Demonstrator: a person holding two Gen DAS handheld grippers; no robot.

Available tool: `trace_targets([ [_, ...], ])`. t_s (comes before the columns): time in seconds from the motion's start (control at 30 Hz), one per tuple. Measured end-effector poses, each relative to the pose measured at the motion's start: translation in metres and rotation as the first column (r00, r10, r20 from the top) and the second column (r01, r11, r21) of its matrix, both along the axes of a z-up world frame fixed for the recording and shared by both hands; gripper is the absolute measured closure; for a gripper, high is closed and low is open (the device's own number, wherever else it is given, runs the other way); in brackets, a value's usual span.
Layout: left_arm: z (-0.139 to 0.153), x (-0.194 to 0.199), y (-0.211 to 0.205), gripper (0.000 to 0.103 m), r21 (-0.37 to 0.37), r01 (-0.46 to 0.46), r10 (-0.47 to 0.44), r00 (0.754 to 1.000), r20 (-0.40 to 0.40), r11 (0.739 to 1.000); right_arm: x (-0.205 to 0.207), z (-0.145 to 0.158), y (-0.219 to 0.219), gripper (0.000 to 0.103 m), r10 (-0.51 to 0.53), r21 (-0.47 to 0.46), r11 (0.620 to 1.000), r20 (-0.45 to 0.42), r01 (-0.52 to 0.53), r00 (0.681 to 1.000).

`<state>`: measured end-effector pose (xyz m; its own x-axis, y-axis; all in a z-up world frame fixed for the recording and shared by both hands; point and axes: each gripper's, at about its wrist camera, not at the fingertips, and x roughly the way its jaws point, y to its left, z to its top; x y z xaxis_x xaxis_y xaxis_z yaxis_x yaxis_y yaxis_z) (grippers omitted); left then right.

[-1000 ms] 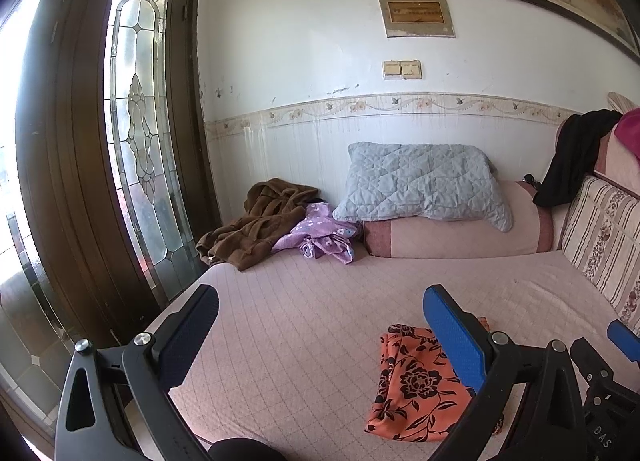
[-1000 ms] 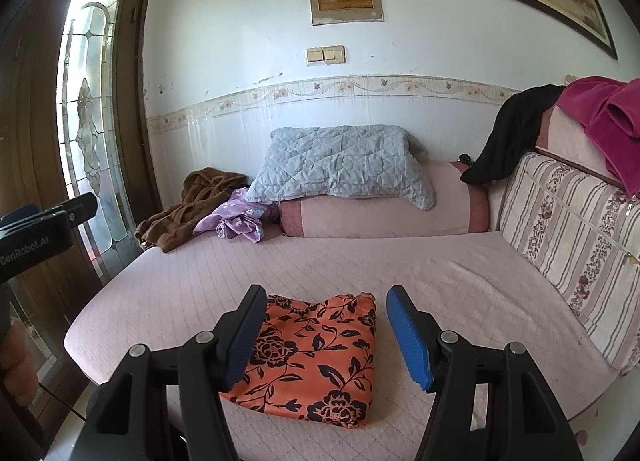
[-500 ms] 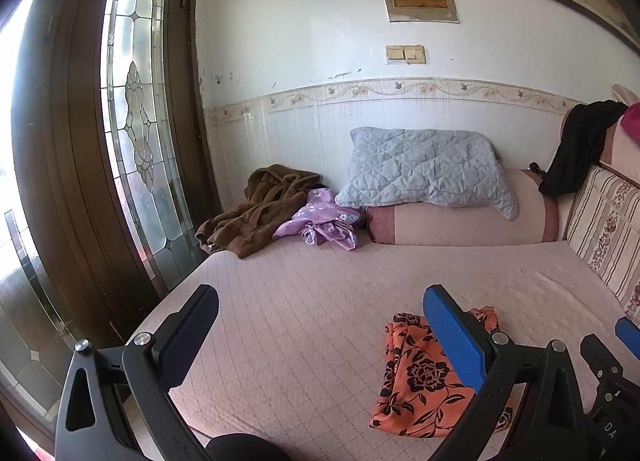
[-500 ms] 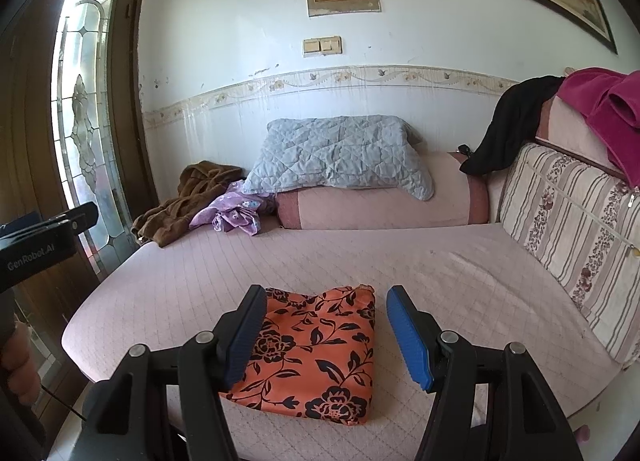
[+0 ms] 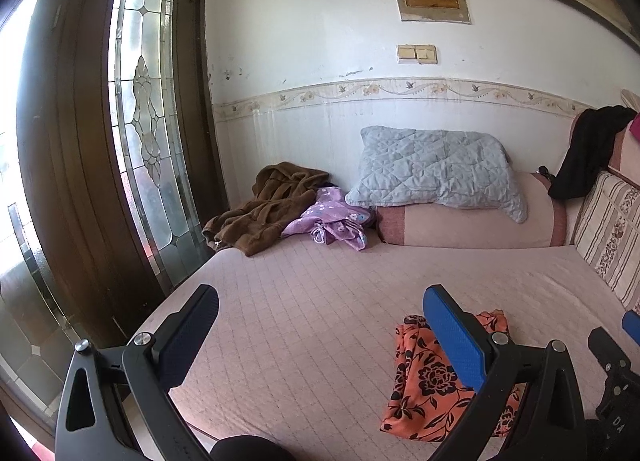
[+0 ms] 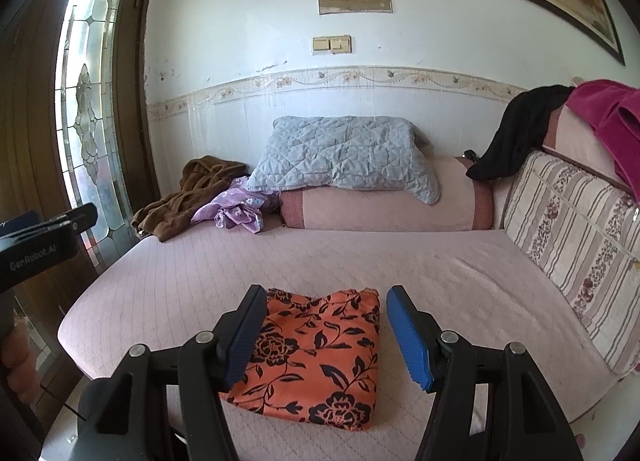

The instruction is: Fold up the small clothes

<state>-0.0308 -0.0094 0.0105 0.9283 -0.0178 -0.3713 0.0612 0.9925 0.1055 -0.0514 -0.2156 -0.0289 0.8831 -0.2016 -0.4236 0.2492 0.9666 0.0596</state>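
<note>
A folded orange cloth with black flowers lies flat near the front edge of the pink bed. My right gripper hovers above it, open, nothing between its blue pads. In the left wrist view the same orange cloth lies at the lower right, partly behind a finger. My left gripper is open and empty over bare bedcover to the left of the cloth. A crumpled purple flowered garment and a brown garment lie at the bed's far left corner.
A grey quilted pillow rests on a pink bolster against the wall. A striped cushion lines the right side, with black and magenta cloth draped above. A wooden door with stained glass stands left of the bed.
Both views have shifted slightly, so the bed and orange cloth sit a little lower and farther in frame. Both grippers keep the same opening; the cloth has not moved.
</note>
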Motion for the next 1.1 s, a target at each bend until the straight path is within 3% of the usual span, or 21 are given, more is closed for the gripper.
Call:
trace_targets([
  [1.1, 0.028, -0.034, 0.001, 0.001, -0.01, 0.019, -0.018, 0.996, 0.083, 1.0, -0.028, 0.021, 0.005, 0.037, 0.002, -0.01, 1.0, 0.058, -0.001, 0.998],
])
